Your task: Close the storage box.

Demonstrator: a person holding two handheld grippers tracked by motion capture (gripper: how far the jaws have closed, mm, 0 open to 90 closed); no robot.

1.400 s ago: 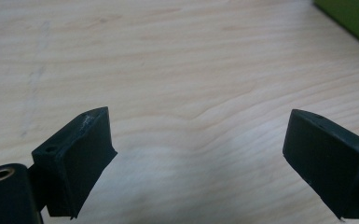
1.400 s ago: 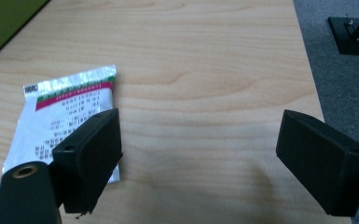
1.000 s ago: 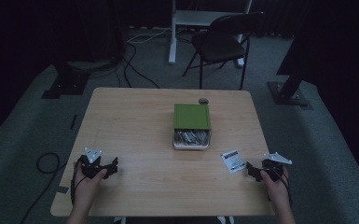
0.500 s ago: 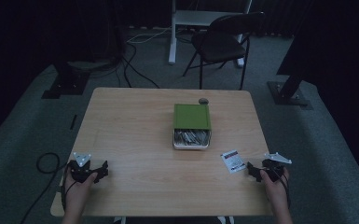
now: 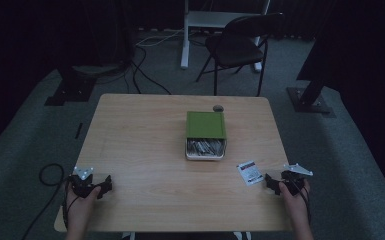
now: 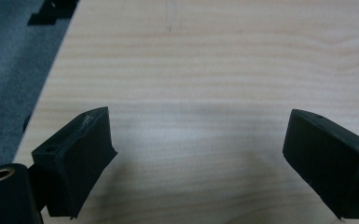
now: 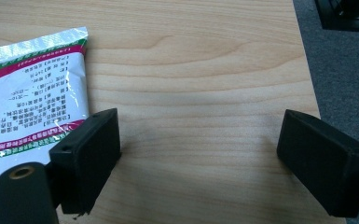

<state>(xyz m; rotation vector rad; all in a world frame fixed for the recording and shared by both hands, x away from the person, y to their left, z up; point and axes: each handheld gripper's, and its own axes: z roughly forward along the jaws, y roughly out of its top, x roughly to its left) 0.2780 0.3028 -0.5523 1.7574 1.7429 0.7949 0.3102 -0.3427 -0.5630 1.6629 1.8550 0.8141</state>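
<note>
Your right gripper (image 5: 274, 183) rests at about 4 o'clock on the wooden table (image 5: 145, 135), near its right edge, with the jaws wide apart and nothing between them; the white sachet (image 5: 249, 172) with red and green stripes lies flat just beside it, at its 10 o'clock in the high view, and I cannot tell if the left jaw touches it. Your left gripper (image 5: 100, 187) is at about 8 o'clock on the table, near the corner, also spread wide over bare wood. The green box (image 5: 206, 125) with its drawer of packets pulled out stands near the table centre, well apart from both grippers.
</note>
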